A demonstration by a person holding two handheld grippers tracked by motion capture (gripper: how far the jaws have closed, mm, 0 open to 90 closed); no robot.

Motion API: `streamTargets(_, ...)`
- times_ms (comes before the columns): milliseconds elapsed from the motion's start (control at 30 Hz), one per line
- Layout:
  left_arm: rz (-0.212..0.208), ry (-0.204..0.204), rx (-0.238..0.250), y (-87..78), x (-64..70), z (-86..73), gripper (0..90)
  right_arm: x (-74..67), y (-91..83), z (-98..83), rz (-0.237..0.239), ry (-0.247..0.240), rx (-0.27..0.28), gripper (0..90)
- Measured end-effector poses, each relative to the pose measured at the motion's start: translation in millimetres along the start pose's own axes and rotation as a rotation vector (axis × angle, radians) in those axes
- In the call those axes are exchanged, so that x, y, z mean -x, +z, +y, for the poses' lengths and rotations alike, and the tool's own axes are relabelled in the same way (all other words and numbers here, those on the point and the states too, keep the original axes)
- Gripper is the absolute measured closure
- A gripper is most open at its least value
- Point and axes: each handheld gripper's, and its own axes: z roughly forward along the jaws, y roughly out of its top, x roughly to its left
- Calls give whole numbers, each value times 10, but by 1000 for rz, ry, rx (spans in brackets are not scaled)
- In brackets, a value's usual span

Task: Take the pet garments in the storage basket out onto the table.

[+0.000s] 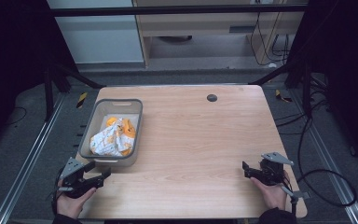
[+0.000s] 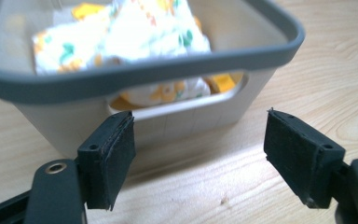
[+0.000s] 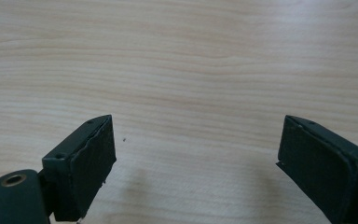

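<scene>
Our left claw (image 1: 103,173) sits just off the grey basket's (image 1: 137,122) near corner, jaws wide and empty; the crumpled floral cloth (image 1: 113,138) lies inside, just ahead. Right claw (image 1: 245,169), also gaping, is well away from the basket

I work in a lab test cell: the wooden surface (image 1: 200,140) stands inside a black metal frame (image 1: 177,10), with floor rails (image 1: 25,163) and loose cables (image 1: 326,186) alongside.
</scene>
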Motion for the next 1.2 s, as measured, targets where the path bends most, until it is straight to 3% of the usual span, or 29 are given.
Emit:
streamTargets(200,1,-10,54,-110,-18,134,246,-3,41,-43,-20,-20,2,94)
streamTargets(600,-4,-14,101,-217,-42,388,250,-13,23,-55,-20,-29,14,99)
streamTargets(933,-9,3,116,-240,-26,581,249,-14,16,-61,-19,-26,11,97)
streamTargets(1200,-9,-8,134,-235,-56,753,242,-13,8,-65,-19,-35,21,97)
